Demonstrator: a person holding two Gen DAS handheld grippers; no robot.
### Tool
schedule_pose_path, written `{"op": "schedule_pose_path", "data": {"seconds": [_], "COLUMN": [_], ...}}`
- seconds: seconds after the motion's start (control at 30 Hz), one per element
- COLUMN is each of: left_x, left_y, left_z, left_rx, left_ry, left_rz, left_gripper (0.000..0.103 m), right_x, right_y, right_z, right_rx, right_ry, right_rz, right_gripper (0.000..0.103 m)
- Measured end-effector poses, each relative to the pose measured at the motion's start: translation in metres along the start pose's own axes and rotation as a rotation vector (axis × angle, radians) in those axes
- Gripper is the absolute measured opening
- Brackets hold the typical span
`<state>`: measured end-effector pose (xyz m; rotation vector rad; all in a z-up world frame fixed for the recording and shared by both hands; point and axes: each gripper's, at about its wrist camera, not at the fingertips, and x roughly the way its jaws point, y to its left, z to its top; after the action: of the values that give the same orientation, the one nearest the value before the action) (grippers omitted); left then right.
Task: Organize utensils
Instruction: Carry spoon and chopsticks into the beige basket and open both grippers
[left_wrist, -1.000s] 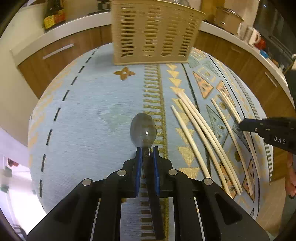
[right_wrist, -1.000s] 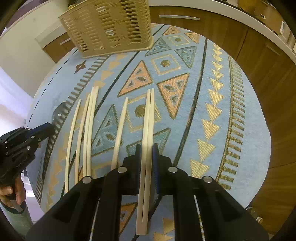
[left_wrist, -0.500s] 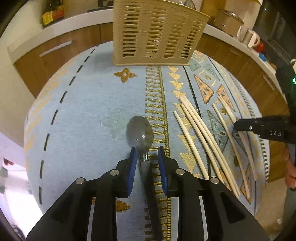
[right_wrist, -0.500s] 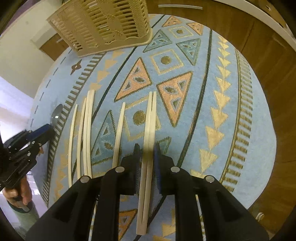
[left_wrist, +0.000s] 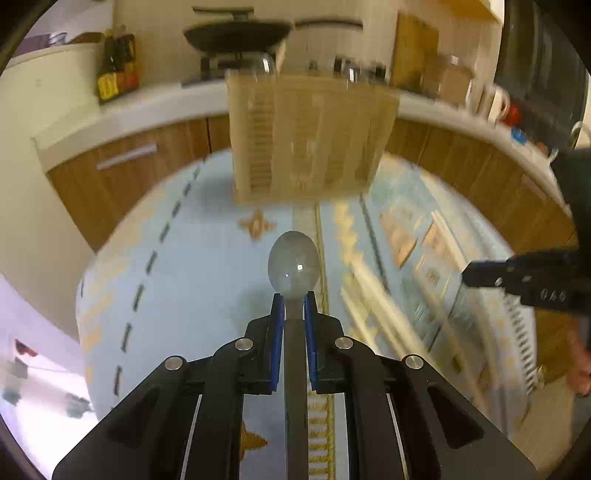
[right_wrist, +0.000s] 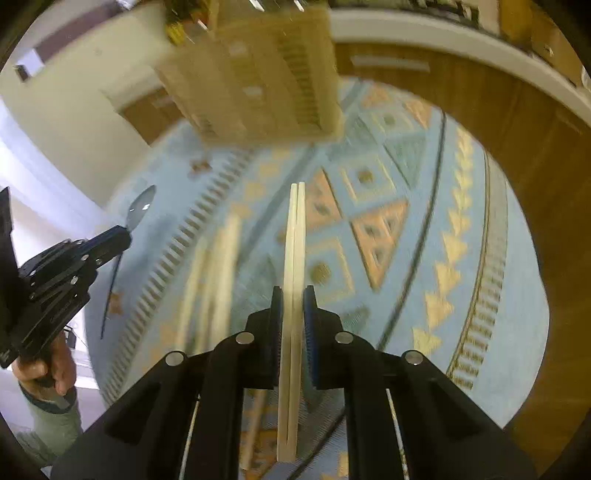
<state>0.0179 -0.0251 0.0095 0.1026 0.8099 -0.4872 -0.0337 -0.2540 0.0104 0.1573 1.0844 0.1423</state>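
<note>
Both utensils are now rising off the patterned tabletop (left_wrist: 192, 266), toward its far edge where the slatted basket (left_wrist: 310, 144) is standing. Left hand-held gripper (left_wrist: 293, 295), jaws just closing again, is clamping the spoon (left_wrist: 293, 260); right hand-held gripper (right_wrist: 293, 291), likewise, is pinching paired chopsticks (right_wrist: 295, 236). Loose chopsticks (right_wrist: 218, 280) are lying mid-tabletop.

One spoon (left_wrist: 293, 260) is in view. Two pale chopsticks (right_wrist: 294, 266) lie pressed together as a pair, lifted above the cloth; further chopsticks (right_wrist: 218, 273) lie on the patterned tablecloth (right_wrist: 461, 236), too blurred to count exactly, at least three. One slatted beige utensil basket (left_wrist: 310, 136) stands on the table. Two black grippers appear: the left gripper (left_wrist: 293, 295) and the right gripper (right_wrist: 293, 291).
</note>
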Motion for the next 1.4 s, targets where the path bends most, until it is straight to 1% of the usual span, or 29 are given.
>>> {"op": "schedule_pose_path", "data": {"seconds": [0.1, 0.2, 0.23, 0.37, 0.43, 0.47, 0.5, 0.57, 0.67, 0.77, 0.83, 0.97, 1.0, 1.07, 1.17, 1.27, 1.4], "left_x": [-0.022, -0.036, -0.041, -0.060, -0.071, -0.075, -0.080, -0.085, -0.084, -0.071, -0.062, -0.039, -0.034, -0.023, -0.008, 0.015, 0.034], "left_y": [0.009, 0.014, 0.014, 0.013, 0.013, 0.013, 0.014, 0.016, 0.018, 0.018, 0.018, 0.019, 0.019, 0.022, 0.032, 0.047, 0.052], "left_z": [0.017, 0.035, 0.042, 0.070, 0.085, 0.093, 0.106, 0.123, 0.154, 0.177, 0.187, 0.198, 0.200, 0.203, 0.205, 0.205, 0.199], "left_rx": [-0.047, -0.074, -0.078, -0.070, -0.070, -0.070, -0.076, -0.087, -0.101, -0.104, -0.098, -0.109, -0.108, -0.105, -0.120, -0.181, -0.205], "left_ry": [-0.093, -0.171, -0.196, -0.296, -0.354, -0.380, -0.421, -0.464, -0.543, -0.581, -0.598, -0.633, -0.645, -0.666, -0.681, -0.673, -0.669], "left_rz": [-0.057, -0.087, -0.090, -0.078, -0.077, -0.073, -0.076, -0.084, -0.102, -0.100, -0.099, -0.101, -0.094, -0.085, -0.117, -0.128, -0.117], "left_gripper": [0.009, 0.009, 0.009, 0.009, 0.009, 0.009, 0.009, 0.009, 0.009, 0.009, 0.009, 0.009, 0.009, 0.009, 0.009, 0.009, 0.009], "right_x": [-0.019, -0.039, -0.048, -0.071, -0.083, -0.089, -0.095, -0.108, -0.121, -0.122, -0.120, -0.108, -0.103, -0.094, -0.076, -0.058, -0.041], "right_y": [0.009, 0.016, 0.020, 0.030, 0.036, 0.039, 0.042, 0.047, 0.047, 0.041, 0.036, 0.033, 0.031, 0.024, 0.017, 0.015, 0.012], "right_z": [0.012, 0.027, 0.034, 0.065, 0.083, 0.091, 0.098, 0.113, 0.135, 0.160, 0.173, 0.183, 0.185, 0.192, 0.195, 0.194, 0.194], "right_rx": [-0.026, -0.045, -0.049, -0.040, -0.046, -0.052, -0.056, -0.065, -0.073, -0.070, -0.077, -0.122, -0.128, -0.116, -0.102, -0.105, -0.116], "right_ry": [-0.091, -0.190, -0.236, -0.353, -0.420, -0.452, -0.486, -0.570, -0.663, -0.720, -0.757, -0.835, -0.851, -0.864, -0.862, -0.855, -0.825], "right_rz": [0.057, 0.117, 0.144, 0.227, 0.256, 0.257, 0.253, 0.230, 0.186, 0.126, 0.060, -0.062, -0.074, -0.074, -0.086, -0.101, -0.114], "right_gripper": [0.009, 0.009, 0.009, 0.009, 0.009, 0.009, 0.009, 0.009, 0.009, 0.009, 0.009, 0.009, 0.009, 0.009, 0.009, 0.009, 0.009]}}
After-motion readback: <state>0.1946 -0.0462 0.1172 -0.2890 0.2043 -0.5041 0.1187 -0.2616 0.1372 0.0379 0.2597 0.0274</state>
